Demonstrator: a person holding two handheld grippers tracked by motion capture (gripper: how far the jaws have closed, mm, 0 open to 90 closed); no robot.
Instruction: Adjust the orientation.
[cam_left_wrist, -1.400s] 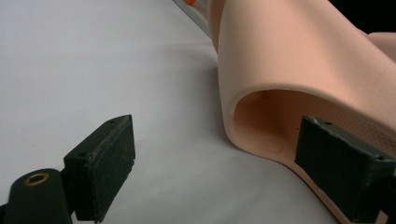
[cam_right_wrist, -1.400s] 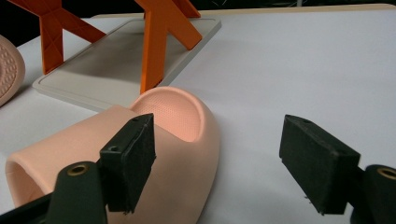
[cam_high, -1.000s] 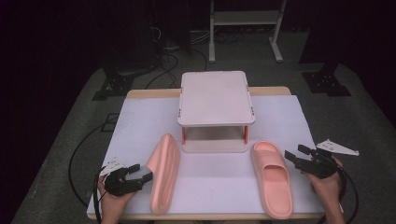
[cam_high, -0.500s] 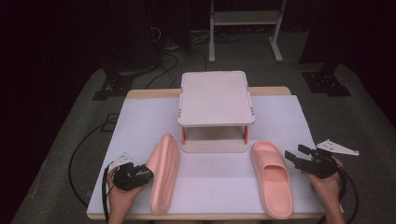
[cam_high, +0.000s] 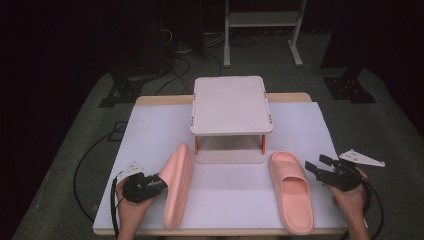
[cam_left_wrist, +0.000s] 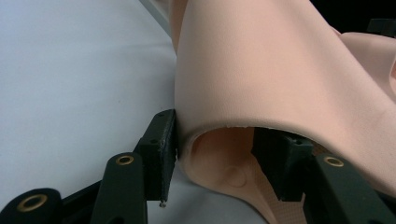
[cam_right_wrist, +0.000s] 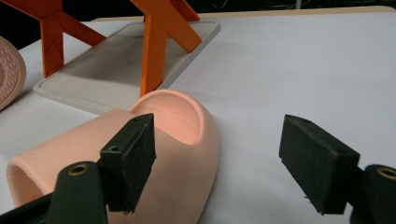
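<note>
At a table draped in a smooth white cover (cam_high: 150, 135), I am working two pink foam slippers, soft-looking and matte, with rounded moulded edges. The left slipper (cam_high: 176, 184) is standing tipped on its side edge, in front of and to the left of the small rack (cam_high: 231, 102), a pale two-tier piece with flat plastic shelves on orange X-shaped legs (the legs show plainly in the right gripper view). My left gripper (cam_high: 159, 183) is clamping that slipper's strap: its jaws have just been closing, and in the left gripper view one ribbed black pad (cam_left_wrist: 164, 140) is pressing the strap's outer face while the other sits inside the arch, the foam between them. The right slipper (cam_high: 291, 190) is lying flat, sole down, in front of and to the right of the rack, its footbed finely dimpled. My right gripper (cam_high: 312, 167) is hovering just beside its outer edge, jaws spread wide and gripping nothing, with one pad in front of the toe end in the right gripper view.
</note>
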